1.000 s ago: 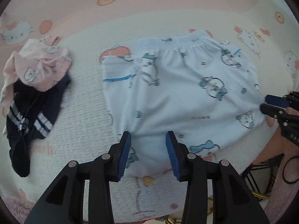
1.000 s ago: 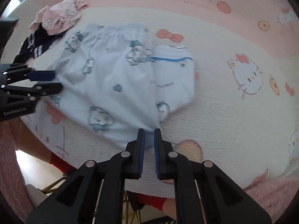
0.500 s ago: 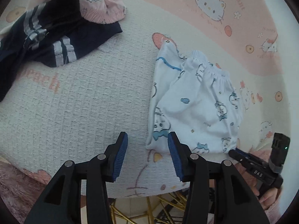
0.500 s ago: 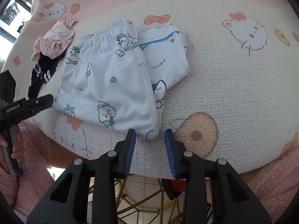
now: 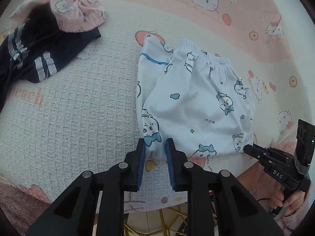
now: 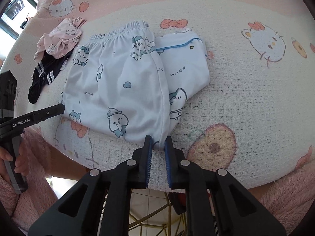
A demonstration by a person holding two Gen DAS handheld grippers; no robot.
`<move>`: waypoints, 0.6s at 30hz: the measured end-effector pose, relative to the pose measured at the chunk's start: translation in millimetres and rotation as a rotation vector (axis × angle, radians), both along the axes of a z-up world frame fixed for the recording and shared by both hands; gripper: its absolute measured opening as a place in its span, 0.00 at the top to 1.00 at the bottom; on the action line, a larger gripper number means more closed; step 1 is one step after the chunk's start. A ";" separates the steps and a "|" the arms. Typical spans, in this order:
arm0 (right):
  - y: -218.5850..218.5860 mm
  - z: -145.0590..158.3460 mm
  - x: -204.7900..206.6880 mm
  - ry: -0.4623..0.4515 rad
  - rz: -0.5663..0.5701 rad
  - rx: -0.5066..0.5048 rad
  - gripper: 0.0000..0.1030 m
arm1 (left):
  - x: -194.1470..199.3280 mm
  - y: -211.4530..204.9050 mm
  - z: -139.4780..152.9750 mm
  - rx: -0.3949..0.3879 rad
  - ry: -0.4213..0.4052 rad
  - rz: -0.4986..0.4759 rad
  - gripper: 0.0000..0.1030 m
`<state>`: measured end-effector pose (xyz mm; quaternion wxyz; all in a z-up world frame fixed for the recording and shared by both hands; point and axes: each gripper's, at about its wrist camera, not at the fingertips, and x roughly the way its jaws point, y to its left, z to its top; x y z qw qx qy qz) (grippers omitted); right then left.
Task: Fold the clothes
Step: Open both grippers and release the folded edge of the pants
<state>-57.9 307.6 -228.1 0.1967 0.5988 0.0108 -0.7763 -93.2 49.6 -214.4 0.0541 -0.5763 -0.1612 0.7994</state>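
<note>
White pants with blue cartoon prints (image 5: 193,102) lie folded on the blanket-covered table (image 5: 78,118); they also show in the right wrist view (image 6: 128,82). My left gripper (image 5: 155,147) has its jaws closing on the pants' near left corner, with cloth between the pads. My right gripper (image 6: 158,145) does the same at the near right corner. Each gripper shows in the other's view: the right one (image 5: 249,148) and the left one (image 6: 61,108) both touch the pants' bottom edge.
A pink garment (image 5: 74,9) lies on a dark navy striped garment (image 5: 33,53) at the far left, also seen in the right wrist view (image 6: 59,39). The table's front edge runs just under both grippers, with gold table legs (image 5: 173,222) below.
Both grippers pulled back and opened, then came to the pants' near corners; their jaws have narrowed around the cloth. The pants lie as folded before.
</note>
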 end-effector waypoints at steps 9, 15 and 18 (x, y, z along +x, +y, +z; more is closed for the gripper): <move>-17.4 17.8 6.1 0.132 0.028 0.122 0.90 | -3.9 3.6 15.8 -0.151 0.080 -0.034 0.94; -16.2 19.2 -1.4 0.137 0.008 0.128 0.90 | 8.3 -35.4 8.5 -0.051 0.027 0.047 0.99; -10.8 17.9 -0.2 0.087 -0.002 0.082 0.88 | 12.2 -46.1 14.6 0.076 0.064 0.078 0.98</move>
